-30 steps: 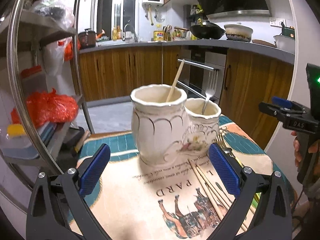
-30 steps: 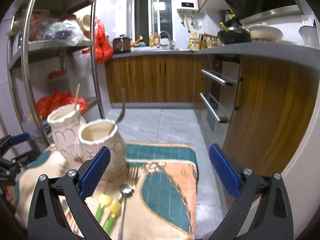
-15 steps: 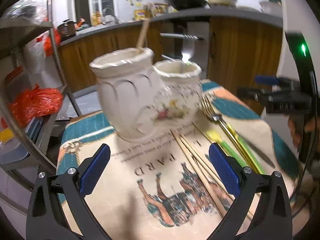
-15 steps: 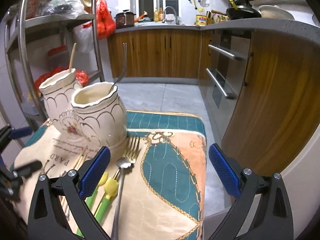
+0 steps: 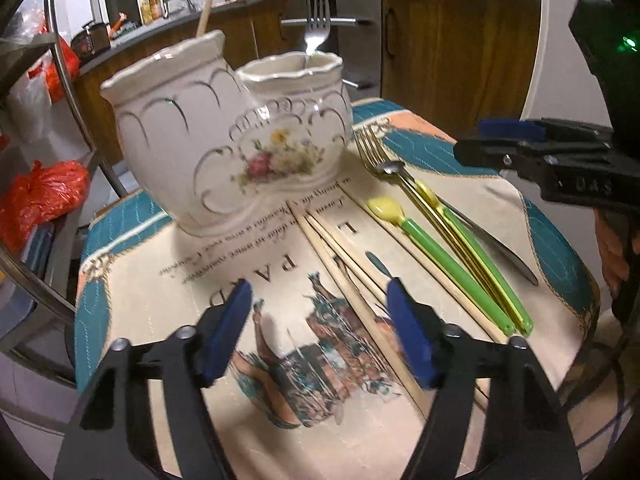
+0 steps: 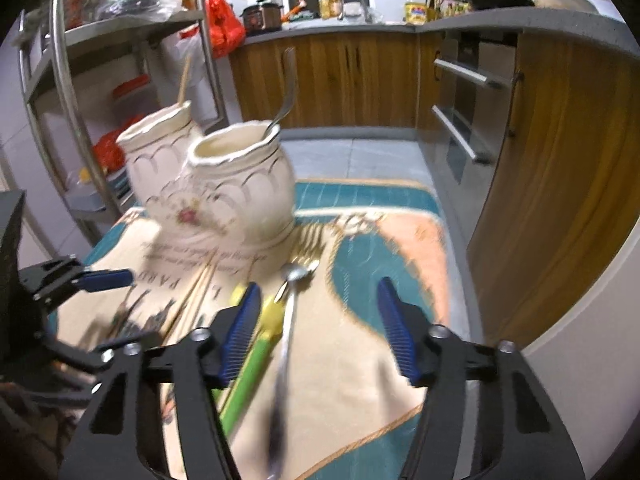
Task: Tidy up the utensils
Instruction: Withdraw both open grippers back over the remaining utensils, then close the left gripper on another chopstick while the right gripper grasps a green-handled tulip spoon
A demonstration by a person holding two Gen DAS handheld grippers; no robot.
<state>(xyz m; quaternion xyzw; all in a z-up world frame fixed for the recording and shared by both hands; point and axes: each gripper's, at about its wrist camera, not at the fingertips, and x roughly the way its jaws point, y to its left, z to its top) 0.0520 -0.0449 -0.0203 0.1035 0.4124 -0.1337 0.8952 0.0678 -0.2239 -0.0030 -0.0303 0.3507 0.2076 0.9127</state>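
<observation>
A: Where do my grippers stand?

B: Left gripper [image 5: 318, 328] has just been closing, nothing clamped; it straddles the chopsticks [image 5: 352, 280] lying on the cloth [image 5: 132, 280], so they read as my target. Right gripper [image 6: 316, 328] likewise closing, released, over the spoon [image 6: 288, 320].

A: Destination?

B: Holder [image 5: 228, 140] behind them; fork [image 5: 316, 20] already upright inside, sorted by cup.
</observation>
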